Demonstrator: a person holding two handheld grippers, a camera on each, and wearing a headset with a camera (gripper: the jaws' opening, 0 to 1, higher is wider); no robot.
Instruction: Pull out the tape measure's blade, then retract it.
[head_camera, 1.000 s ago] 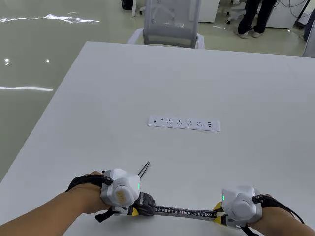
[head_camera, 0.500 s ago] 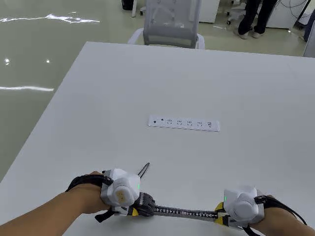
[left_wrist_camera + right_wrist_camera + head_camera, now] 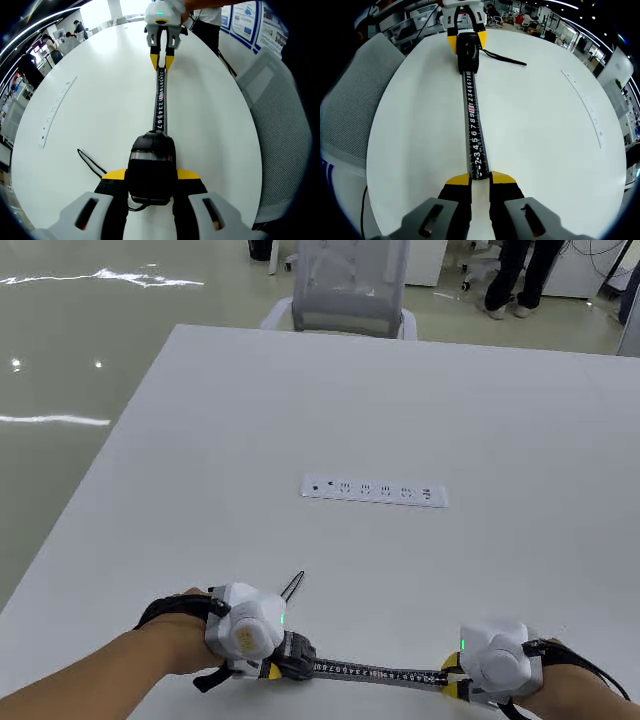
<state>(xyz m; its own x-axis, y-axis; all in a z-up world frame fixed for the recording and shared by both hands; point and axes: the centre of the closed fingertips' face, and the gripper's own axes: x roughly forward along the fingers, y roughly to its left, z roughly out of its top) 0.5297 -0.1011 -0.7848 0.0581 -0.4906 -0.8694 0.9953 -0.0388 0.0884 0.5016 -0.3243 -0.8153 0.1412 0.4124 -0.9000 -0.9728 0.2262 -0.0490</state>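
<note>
A black tape measure case point(image 3: 151, 165) rests on the white table, and my left gripper point(image 3: 151, 176) is shut on it. Its numbered blade point(image 3: 472, 131) runs flat along the table to my right gripper point(image 3: 480, 178), which is shut on the blade's end. In the head view the case point(image 3: 292, 657) lies at the near table edge by the left gripper point(image 3: 272, 665), the blade point(image 3: 378, 672) stretches rightward, and the right gripper point(image 3: 452, 683) pinches its tip. A thin black wrist strap point(image 3: 291, 586) trails from the case.
A white power strip point(image 3: 375, 491) lies mid-table, well beyond both grippers. A grey mesh chair point(image 3: 345, 287) stands at the far table edge point(image 3: 400, 341). A person's legs point(image 3: 515, 275) show at the far right. The near table edge is close under both hands.
My right gripper has moved a little further right with the blade's end, so slightly more blade is out. The left gripper and case have stayed put.
</note>
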